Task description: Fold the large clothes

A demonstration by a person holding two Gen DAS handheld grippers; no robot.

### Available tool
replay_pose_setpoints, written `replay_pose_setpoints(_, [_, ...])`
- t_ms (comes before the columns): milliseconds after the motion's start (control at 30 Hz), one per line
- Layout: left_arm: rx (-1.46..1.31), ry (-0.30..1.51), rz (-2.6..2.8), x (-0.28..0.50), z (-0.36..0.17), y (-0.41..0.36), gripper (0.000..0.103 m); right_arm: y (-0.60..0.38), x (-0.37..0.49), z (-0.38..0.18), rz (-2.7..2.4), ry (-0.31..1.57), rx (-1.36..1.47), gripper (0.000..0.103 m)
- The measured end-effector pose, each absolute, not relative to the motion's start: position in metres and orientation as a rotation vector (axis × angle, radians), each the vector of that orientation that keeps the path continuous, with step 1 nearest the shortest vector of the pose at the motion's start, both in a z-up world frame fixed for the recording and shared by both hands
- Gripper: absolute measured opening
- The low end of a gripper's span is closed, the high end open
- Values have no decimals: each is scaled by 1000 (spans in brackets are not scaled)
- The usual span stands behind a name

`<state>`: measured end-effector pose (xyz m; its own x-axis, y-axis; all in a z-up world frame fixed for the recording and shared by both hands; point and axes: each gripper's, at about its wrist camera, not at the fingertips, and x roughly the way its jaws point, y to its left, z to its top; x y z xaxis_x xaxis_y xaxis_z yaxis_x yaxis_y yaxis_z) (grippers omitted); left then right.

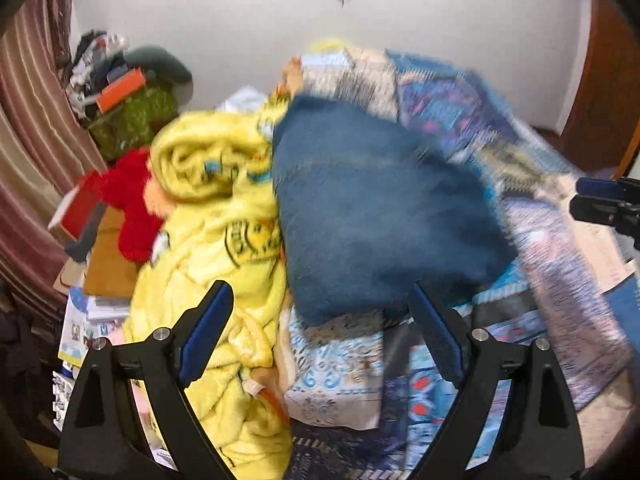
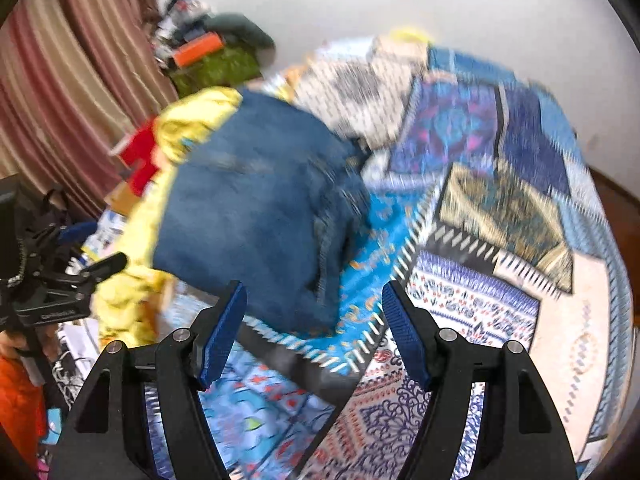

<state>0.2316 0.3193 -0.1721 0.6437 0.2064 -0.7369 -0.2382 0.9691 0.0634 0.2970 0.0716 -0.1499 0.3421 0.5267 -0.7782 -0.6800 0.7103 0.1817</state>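
Observation:
A folded pair of blue jeans (image 1: 380,208) lies on the patterned bedspread (image 1: 540,248), its left edge against a yellow fleece blanket (image 1: 208,216). My left gripper (image 1: 320,300) hovers above the near edge of the jeans, jaws wide open and holding nothing. In the right wrist view the jeans (image 2: 260,208) lie ahead and to the left, and my right gripper (image 2: 312,296) stands open over their near corner without touching them. The left gripper (image 2: 100,266) shows at the left edge there; the right gripper (image 1: 600,200) shows at the right edge of the left wrist view.
A red plush toy (image 1: 128,200), books and boxes crowd the left bedside. A green bag with an orange box (image 1: 120,90) stands in the corner by striped curtains (image 1: 28,100). A white wall lies behind the bed. The bedspread (image 2: 500,220) stretches to the right.

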Motion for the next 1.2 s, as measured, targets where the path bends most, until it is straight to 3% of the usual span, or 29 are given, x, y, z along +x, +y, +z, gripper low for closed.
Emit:
replay_pose_setpoints(267, [-29, 487, 219, 152, -50, 266, 89, 43, 222, -43, 867, 617, -109, 67])
replay_pose_setpoints(500, [14, 215, 227, 68, 8, 208, 89, 3, 150, 15, 872, 355, -40, 67])
replay_pose_setpoints(733, [32, 44, 274, 6, 19, 162, 89, -20, 88, 32, 858, 181, -20, 67])
replay_pose_setpoints(967, [-18, 8, 320, -27, 10, 147, 91, -25, 70, 23, 829, 147, 17, 68])
replay_pose_setpoints(1067, [-29, 7, 339, -34, 4, 145, 102, -23, 69, 22, 819, 147, 21, 74])
replay_pose_setpoints(1133, [-21, 12, 360, -37, 1, 143, 102, -24, 67, 21, 801, 134, 20, 86])
replay_pose_setpoints(1200, [-6, 24, 378, -37, 0, 140, 102, -26, 66, 21, 790, 129, 25, 90])
